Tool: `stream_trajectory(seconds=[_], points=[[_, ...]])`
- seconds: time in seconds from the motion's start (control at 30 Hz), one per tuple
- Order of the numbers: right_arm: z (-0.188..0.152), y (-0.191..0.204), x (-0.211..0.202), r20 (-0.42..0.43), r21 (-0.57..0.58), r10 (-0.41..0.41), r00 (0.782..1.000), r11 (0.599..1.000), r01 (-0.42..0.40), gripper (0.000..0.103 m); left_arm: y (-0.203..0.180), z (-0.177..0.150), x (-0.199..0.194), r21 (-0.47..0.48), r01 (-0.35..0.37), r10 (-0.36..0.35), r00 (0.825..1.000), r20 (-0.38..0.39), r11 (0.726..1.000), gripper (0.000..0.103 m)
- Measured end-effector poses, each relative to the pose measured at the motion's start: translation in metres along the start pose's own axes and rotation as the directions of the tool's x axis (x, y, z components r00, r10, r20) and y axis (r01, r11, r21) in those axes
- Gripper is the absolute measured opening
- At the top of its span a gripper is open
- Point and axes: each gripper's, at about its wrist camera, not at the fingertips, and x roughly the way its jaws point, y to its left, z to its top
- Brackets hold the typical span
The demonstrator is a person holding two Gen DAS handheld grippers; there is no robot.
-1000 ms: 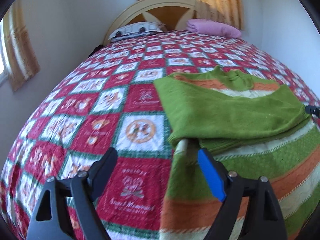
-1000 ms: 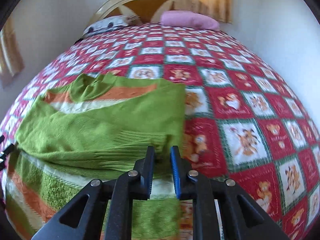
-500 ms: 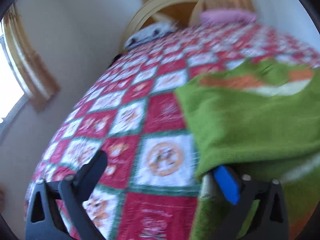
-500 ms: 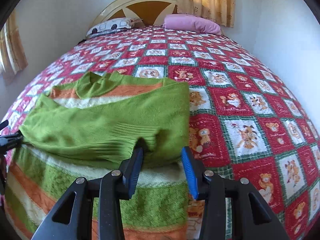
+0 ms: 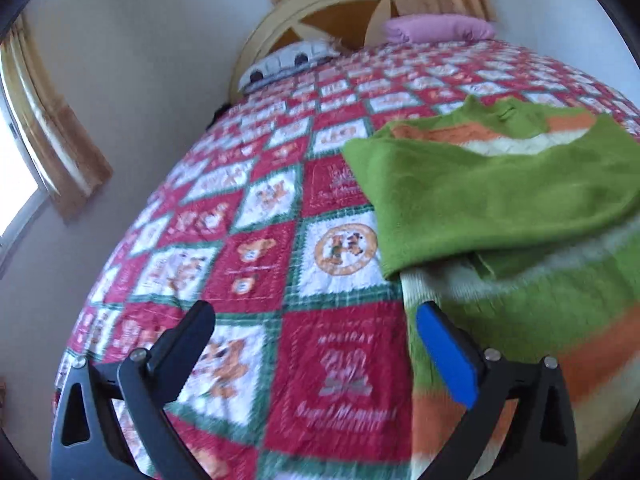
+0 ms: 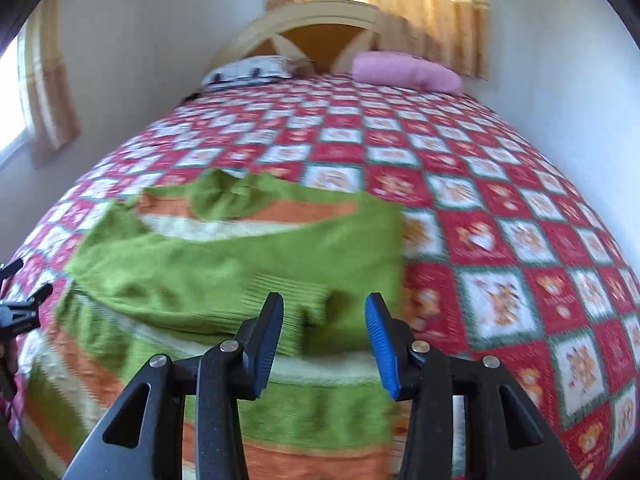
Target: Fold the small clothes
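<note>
- Left tongs [image 5: 312, 328] gaping wide, empty, over the quilt [image 5: 256, 248].
- Right tongs [image 6: 324, 332] part-open, gripping nothing.
- Green striped sweater [image 6: 224, 264] lies folded on the bed, just ahead of both.

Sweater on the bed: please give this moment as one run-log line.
sweater: sleeves folded across, lying on bed | left gripper: open, empty | right gripper: open, empty, above folded sleeve
</note>
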Motion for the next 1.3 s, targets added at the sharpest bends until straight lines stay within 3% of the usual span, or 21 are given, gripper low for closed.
stream_trajectory(seconds=[0.13,0.23,0.33,0.43,0.6,0.67,0.77,0.83,0.87,0.93,1.03,1.13,1.2,1.3], points=[[0.008,0.023,0.018,-0.021,-0.054,0.008,1.000,0.999,-0.009,0.043,0.025,0.015,-0.018,-0.105,-0.022,0.030,0.997,0.077,0.994,0.103],[-0.001,0.033,0.029,-0.074,-0.101,-0.007,0.997,0.995,-0.001,0.040,0.026,0.035,-0.010,-0.137,-0.024,0.038,0.994,0.102,0.990,0.103],[-0.032,0.037,0.038,-0.182,-0.169,-0.063,0.981,0.985,0.032,0.039,0.009,0.046,0.021,-0.113,-0.019,0.024,0.999,0.048,0.993,0.103],[-0.050,0.030,0.026,-0.155,-0.191,-0.043,0.987,0.982,0.013,0.039,-0.013,0.033,0.045,-0.039,-0.022,0.020,0.999,-0.033,0.999,0.103],[-0.019,-0.005,-0.001,-0.054,0.028,0.134,0.990,0.991,-0.132,0.040,-0.021,0.020,0.043,-0.012,-0.007,0.007,1.000,-0.025,1.000,0.103],[-0.004,-0.015,0.004,-0.041,0.111,0.164,0.986,0.981,-0.158,0.040,-0.024,0.018,0.043,-0.005,-0.008,0.008,1.000,-0.028,1.000,0.103],[0.010,-0.023,0.032,-0.102,0.185,0.095,0.990,0.980,-0.075,0.040,-0.022,0.018,0.044,-0.014,0.000,0.000,1.000,-0.031,1.000,0.103],[0.008,-0.021,0.064,-0.219,0.183,0.068,0.973,0.983,-0.027,0.039,-0.022,0.018,0.044,-0.016,-0.001,0.001,1.000,-0.027,1.000,0.103],[0.005,-0.018,0.071,-0.236,0.169,0.053,0.970,0.986,-0.013,0.027,-0.023,0.018,0.044,-0.015,-0.005,0.005,1.000,-0.025,1.000,0.103],[0.004,-0.002,0.071,-0.212,0.071,0.012,0.977,0.997,0.003,0.002,-0.024,0.018,0.044,-0.010,-0.011,0.011,1.000,-0.022,1.000,0.103],[0.014,0.014,0.045,-0.106,0.006,-0.026,0.994,1.000,0.027,0.002,-0.023,0.017,0.043,-0.017,-0.009,0.008,1.000,-0.020,1.000,0.103],[0.029,0.019,0.026,0.001,-0.029,-0.082,0.997,0.996,0.082,0.002,-0.021,0.017,0.043,-0.026,-0.004,0.004,1.000,-0.021,1.000,0.103],[0.031,0.018,0.028,-0.001,-0.025,-0.097,0.995,0.995,0.097,0.002,-0.023,0.017,0.042,-0.021,-0.012,0.012,1.000,-0.017,1.000,0.103],[0.025,0.009,0.051,-0.049,-0.033,-0.230,0.972,0.973,0.229,0.003,-0.027,0.017,0.041,-0.004,-0.034,0.034,0.999,-0.012,0.999,0.103]])
